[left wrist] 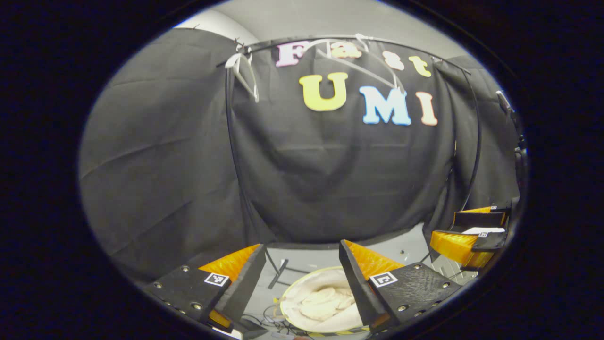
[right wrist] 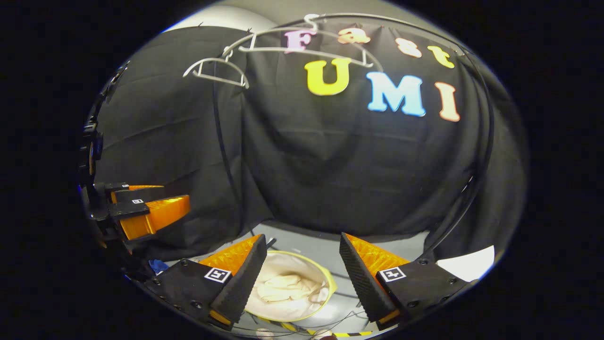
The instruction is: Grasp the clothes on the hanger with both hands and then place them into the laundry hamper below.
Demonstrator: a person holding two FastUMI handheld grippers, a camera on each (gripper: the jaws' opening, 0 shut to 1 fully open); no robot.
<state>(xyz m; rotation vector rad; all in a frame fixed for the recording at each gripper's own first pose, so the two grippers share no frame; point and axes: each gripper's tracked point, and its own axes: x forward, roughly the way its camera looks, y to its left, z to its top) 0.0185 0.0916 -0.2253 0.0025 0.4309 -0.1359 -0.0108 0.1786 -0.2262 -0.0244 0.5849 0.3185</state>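
Clothes (left wrist: 323, 300) in hamper (left wrist: 283, 302), hangers (right wrist: 217, 71) bare

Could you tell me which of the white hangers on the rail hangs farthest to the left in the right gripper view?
The smaller-looking hanger, at the rail's left end; the other two hang closer to the middle.

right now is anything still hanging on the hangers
No, the hangers are bare and the clothes lie in the hamper below.
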